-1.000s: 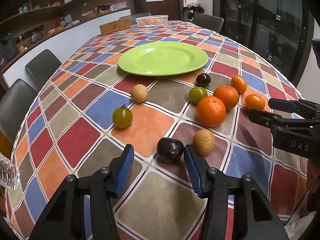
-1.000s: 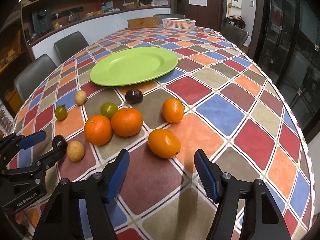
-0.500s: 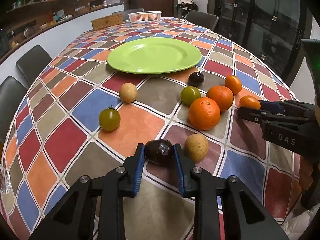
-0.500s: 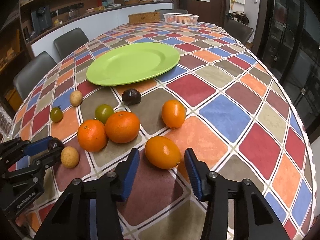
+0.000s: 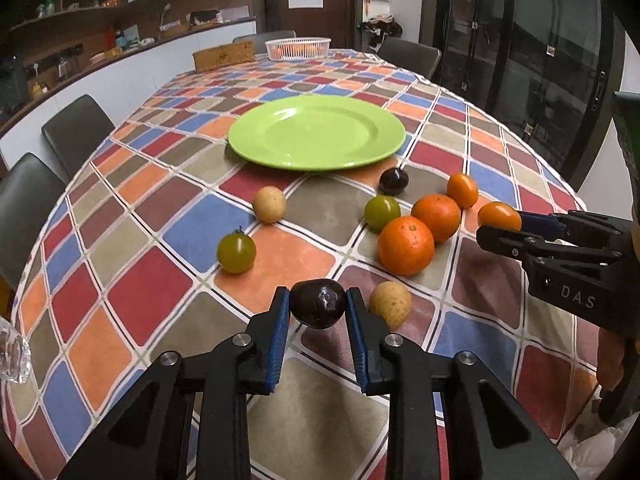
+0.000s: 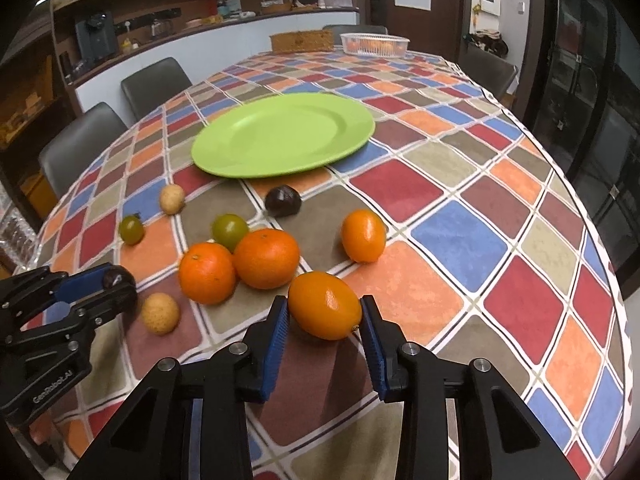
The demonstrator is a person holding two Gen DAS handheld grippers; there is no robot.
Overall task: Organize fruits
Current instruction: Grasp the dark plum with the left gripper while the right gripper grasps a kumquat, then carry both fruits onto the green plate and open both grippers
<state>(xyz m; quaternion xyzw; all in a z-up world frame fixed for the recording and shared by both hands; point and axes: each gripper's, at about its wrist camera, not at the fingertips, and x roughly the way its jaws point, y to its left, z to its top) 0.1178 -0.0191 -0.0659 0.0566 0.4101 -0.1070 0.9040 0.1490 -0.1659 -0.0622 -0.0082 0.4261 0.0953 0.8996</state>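
Leftmost, a clear crinkled object (image 5: 12,360) was cut off by the frame edge and could not be identified. Next to the right, the left tongs (image 5: 318,308) were seen clamped on a dark plum (image 5: 319,308), both blue pads pressed against its sides; its underside was hidden, so whether it touched the tabletop (image 5: 152,292) could not be told. Just beside it lay a tan fruit (image 5: 390,304), with a green tomato (image 5: 236,252) and a second tan fruit (image 5: 269,204) further back. A green plate (image 5: 316,132) was set beyond them, bare. Near its front rim a second dark fruit (image 6: 283,200) was seen, and below that another green tomato (image 6: 229,232) partly hidden behind two oranges (image 6: 240,264) that touched each other. Further right, a small oval orange fruit (image 6: 363,235) lay apart. The right tongs (image 6: 325,316), whose jaws had just been closing, were seen shut against a second oval orange fruit (image 6: 325,306), a pad at each end. At the far end, the contents of a white basket (image 6: 375,44) were too blurred to name.
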